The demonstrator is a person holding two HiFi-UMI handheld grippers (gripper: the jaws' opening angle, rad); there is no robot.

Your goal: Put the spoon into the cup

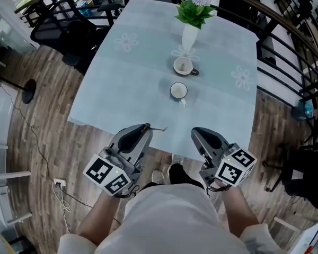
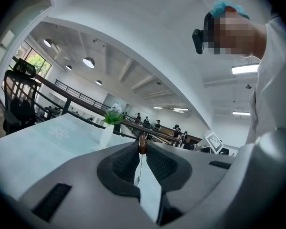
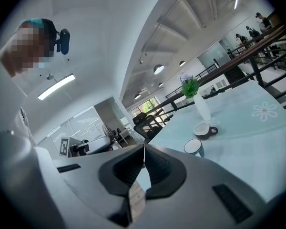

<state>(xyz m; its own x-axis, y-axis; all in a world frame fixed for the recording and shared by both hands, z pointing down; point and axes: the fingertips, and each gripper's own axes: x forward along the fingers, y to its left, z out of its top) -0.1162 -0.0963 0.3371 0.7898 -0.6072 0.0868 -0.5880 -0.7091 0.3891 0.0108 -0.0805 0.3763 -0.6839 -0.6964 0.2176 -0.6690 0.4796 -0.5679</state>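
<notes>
Head view, nearest items first. Both grippers sit at the near edge of the pale blue tabletop (image 1: 122, 89).

Left gripper (image 1: 147, 126): its jaws are almost closed and pinch the spoon (image 1: 158, 126) at their very tips.

Spoon: slim, with a brown handle end and a thin, pale metal shaft. The bowl is too small to make out. Only the brown end is clamped.
- Its long axis runs crosswise in the head view, roughly along the tabletop's near edge.
- The handle end sits in the jaws, and the free end points to the picture's right, toward the right gripper (image 1: 196, 132).
- It lies just inside that edge and well apart from both cups.

Left gripper view: the brown end is squeezed between the jaw tips, with the thin shaft showing in the gap beneath it.

Right gripper: its jaws are brought together with the tips meeting and nothing between them.

Farther up the tabletop stands a blue cup (image 1: 178, 91), white inside and upright. Beyond it is a white cup (image 1: 183, 65) with a dark part at its side, also upright. Farthest is a white vase (image 1: 190, 36) with green leaves, just behind the white cup.
</notes>
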